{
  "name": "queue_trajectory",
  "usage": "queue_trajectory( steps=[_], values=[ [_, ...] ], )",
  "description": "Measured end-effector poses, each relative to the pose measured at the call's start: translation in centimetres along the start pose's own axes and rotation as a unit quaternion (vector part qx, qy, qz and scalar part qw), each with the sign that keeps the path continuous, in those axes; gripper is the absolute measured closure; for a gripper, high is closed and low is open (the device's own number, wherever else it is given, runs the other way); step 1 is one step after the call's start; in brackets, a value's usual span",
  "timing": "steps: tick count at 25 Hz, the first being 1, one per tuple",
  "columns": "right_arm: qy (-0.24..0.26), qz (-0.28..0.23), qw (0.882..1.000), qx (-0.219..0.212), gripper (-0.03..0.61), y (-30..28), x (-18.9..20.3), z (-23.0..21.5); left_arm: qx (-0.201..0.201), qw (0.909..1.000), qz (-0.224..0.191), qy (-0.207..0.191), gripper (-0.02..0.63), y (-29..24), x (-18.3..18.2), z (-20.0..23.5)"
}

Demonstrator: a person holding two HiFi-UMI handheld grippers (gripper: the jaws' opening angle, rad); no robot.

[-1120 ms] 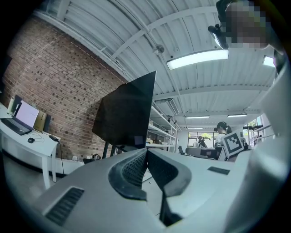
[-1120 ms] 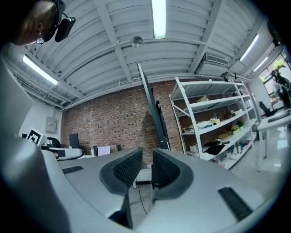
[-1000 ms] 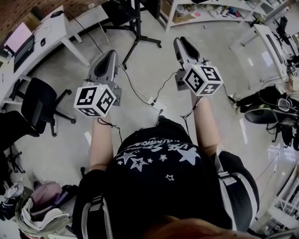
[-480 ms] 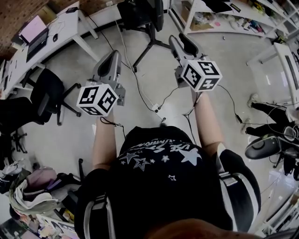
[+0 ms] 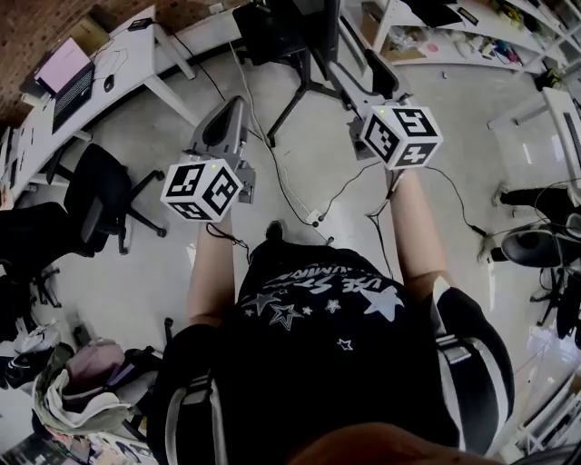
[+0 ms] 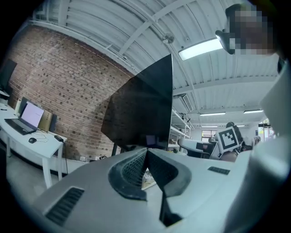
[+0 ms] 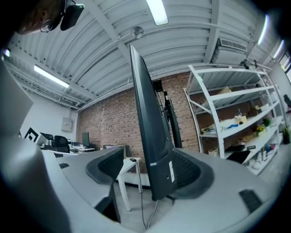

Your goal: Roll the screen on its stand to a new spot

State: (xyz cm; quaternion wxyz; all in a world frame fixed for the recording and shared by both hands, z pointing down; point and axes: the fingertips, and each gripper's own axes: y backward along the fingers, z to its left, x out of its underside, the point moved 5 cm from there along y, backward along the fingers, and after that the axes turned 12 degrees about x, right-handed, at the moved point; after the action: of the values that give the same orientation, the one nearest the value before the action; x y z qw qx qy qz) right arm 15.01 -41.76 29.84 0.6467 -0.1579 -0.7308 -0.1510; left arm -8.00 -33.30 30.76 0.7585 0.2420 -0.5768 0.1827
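Observation:
The screen (image 7: 146,123) is a big dark panel on a black wheeled stand (image 5: 295,95). In the right gripper view I see it edge-on, and its lower edge stands between the jaws of my right gripper (image 7: 148,170). Those jaws are opening. The edge lies close against the right pad (image 7: 188,170), and the left pad (image 7: 107,164) is clear of it. My left gripper (image 6: 145,157) is shut on nothing and points up at the screen (image 6: 141,111) from short of it. In the head view the left gripper (image 5: 231,113) hangs left of the stand, with the right gripper (image 5: 368,77) at the screen (image 5: 318,23).
A white desk (image 5: 109,77) with a laptop (image 5: 62,68) runs along the brick wall at the left. Black office chairs (image 5: 95,195) stand beside it. White shelving (image 5: 454,41) lines the far right. Cables and a power strip (image 5: 316,218) cross the floor. Bags (image 5: 82,386) lie lower left.
The person has stepped toward the screen, so its stand now sits closer under both grippers. The right gripper has come up to the screen's lower edge.

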Motion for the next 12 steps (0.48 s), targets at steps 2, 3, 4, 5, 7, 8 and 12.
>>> queue_trajectory(
  steps=[2,3,4,5,7,8,12],
  values=[
    [0.007,-0.009,1.0,0.014,0.237,-1.5,-0.9,0.7,0.021,0.9998,0.006,-0.004,0.603,-1.1,-0.6,1.8],
    [0.011,-0.013,1.0,0.021,0.221,-2.3,-1.4,0.9,0.031,0.9995,0.007,-0.005,0.603,-1.8,-1.0,2.7],
    [0.015,-0.016,0.999,0.028,0.212,-3.0,-2.0,1.0,0.042,0.9991,0.007,-0.004,0.603,-2.5,-1.4,3.5],
    [0.019,-0.019,0.999,0.035,0.202,-3.8,-2.5,1.2,0.051,0.9987,0.005,-0.002,0.603,-3.1,-1.8,4.4],
    [0.023,-0.027,0.998,0.045,0.198,-5.2,-3.6,1.5,0.068,0.9977,0.001,0.0,0.603,-4.1,-2.5,5.7],
    [0.027,-0.031,0.998,0.05,0.198,-5.9,-4.2,1.6,0.075,0.9971,0.001,-0.002,0.603,-4.4,-2.7,6.2],
    [0.052,-0.041,0.995,0.074,0.198,-8.1,-5.8,1.9,0.101,0.9948,0.003,-0.005,0.603,-5.2,-3.2,7.8]
  ],
)
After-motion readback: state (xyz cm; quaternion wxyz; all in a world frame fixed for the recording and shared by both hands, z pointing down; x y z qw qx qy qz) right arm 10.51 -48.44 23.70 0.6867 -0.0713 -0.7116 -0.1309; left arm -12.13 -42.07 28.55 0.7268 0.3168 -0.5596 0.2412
